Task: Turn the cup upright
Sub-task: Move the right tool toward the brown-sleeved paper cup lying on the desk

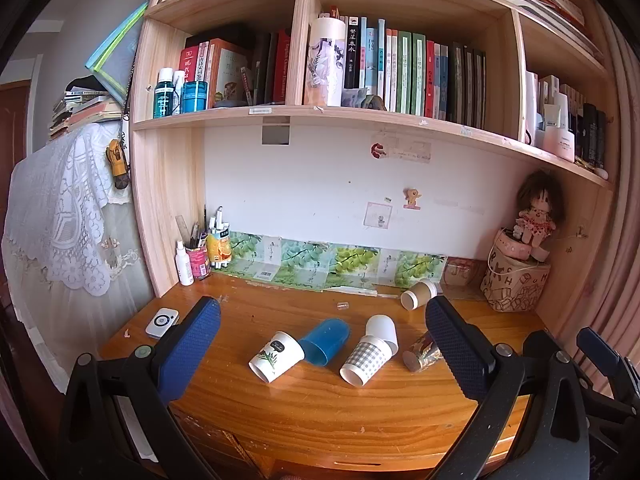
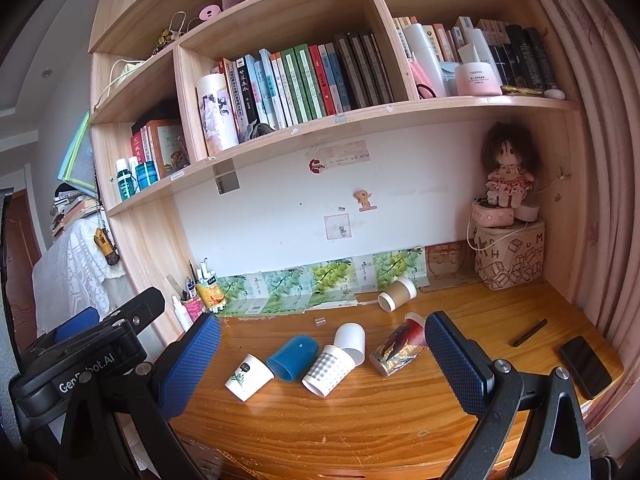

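Several cups lie on their sides on the wooden desk [image 1: 320,396]: a white cup with a plant print [image 1: 276,356] [image 2: 249,377], a blue plastic cup [image 1: 325,341] [image 2: 293,357], a grey checked cup [image 1: 366,360] [image 2: 329,369], a plain white cup [image 1: 382,330] [image 2: 351,340], a colourful printed cup [image 1: 422,352] [image 2: 400,346] and a brown paper cup [image 1: 418,294] [image 2: 397,294] further back. My left gripper [image 1: 322,344] is open and empty, held above the desk's front. My right gripper [image 2: 322,354] is open and empty too, beside it.
A pen holder and spray bottle [image 1: 185,264] stand at the back left. A white device [image 1: 161,322] lies at the left. A printed bag with a doll [image 2: 509,256] stands back right. A phone [image 2: 586,366] and a dark pen [image 2: 530,332] lie on the right.
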Motion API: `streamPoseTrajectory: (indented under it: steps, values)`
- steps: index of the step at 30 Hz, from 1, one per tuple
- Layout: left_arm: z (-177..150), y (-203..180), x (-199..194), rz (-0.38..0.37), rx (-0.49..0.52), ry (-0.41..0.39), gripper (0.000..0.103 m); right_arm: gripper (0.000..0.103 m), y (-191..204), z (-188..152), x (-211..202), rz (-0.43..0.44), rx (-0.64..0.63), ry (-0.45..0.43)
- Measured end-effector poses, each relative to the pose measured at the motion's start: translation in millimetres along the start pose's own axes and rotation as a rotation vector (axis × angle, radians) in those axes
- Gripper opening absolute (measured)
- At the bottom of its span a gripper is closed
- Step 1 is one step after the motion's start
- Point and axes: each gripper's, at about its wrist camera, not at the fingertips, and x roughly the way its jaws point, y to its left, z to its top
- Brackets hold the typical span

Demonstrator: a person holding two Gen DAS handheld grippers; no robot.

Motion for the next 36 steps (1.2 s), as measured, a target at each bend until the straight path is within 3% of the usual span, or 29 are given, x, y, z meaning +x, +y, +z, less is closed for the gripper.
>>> streamPoseTrajectory:
  steps: [13,27,36]
  values:
    - [2.2,-14.4,12.6,-0.019,0.035,0.027,0.102,0.102,-16.6,6.1,9.2,-0.038,0.047,0.003]
    - [16.4,-34.6,65.0,-0.092,0.062,0.151,0.102,0.102,-69.8,18.3,61.3,-0.084,0.195,0.163]
    - [26.6,-53.8,101.3,-0.078,0.194,0.161,0.102,0.102,-109.8,33.8,99.1,-0.071,0.325,0.228]
